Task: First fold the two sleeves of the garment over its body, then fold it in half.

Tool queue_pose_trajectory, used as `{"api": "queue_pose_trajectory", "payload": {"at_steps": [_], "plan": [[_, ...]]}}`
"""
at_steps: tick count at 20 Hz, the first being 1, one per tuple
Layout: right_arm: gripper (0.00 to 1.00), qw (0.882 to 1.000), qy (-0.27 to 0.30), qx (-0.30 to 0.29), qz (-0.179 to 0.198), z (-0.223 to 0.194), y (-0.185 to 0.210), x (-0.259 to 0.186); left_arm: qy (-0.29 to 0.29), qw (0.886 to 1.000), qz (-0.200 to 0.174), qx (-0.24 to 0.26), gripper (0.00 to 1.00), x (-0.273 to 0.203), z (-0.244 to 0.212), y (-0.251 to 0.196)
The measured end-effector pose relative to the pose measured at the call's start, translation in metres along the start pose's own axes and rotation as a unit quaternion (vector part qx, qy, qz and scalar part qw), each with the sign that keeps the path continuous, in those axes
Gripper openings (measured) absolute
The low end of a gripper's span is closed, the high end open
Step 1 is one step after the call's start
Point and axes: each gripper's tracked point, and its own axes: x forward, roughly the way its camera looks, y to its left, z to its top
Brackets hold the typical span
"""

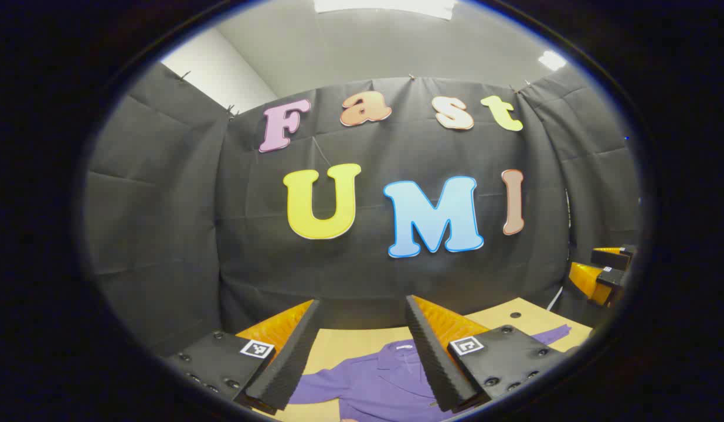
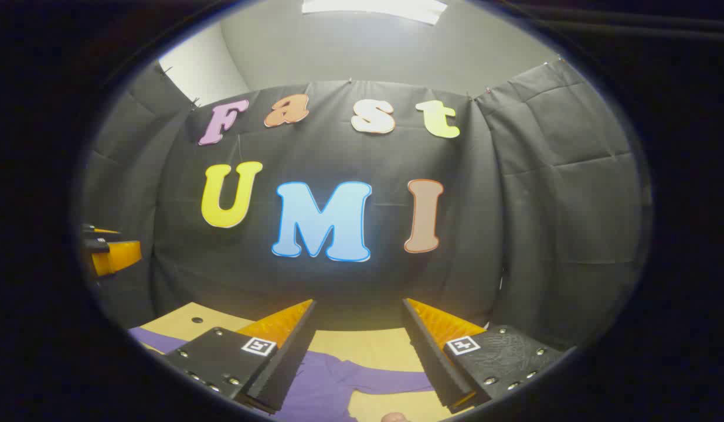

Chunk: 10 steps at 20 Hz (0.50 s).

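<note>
**Purple garment flat on the desk, both claws spread above it**

The garment (image 1: 370,375) is a soft purple shirt with a folded collar, lying flat on the desk (image 1: 526,310), a pale tan board with small dark round holes. In the left gripper view its collar and chest show between the fingers, one sleeve (image 1: 552,334) stretching out to the right across the board. In the right gripper view the cloth (image 2: 329,378) lies low between the fingers, a sleeve running right over the desk (image 2: 367,349) and another purple strip at the far left edge.

The left claw (image 1: 362,351) hangs above the shirt, spread wide, pinching nothing; its fingers are wedge-shaped with ribbed, saw-toothed inner faces, and each dark bolted mount carries a small square black-and-white marker. The right claw (image 2: 359,351) is likewise spread and holds nothing, built the same way.

Each view catches the other claw at its edge. Behind the desk hangs creased black cloth, pinned at the top.
</note>
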Motion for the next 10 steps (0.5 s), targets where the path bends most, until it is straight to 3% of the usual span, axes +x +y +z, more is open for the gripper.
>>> {"api": "queue_pose_trajectory", "payload": {"at_steps": [10], "plan": [[0.9,0.999,0.028,0.007,-0.046,-0.04,-0.05,0.02,0.006,1.0,0.01,0.016,0.93,0.0,-0.002,0.005]]}}
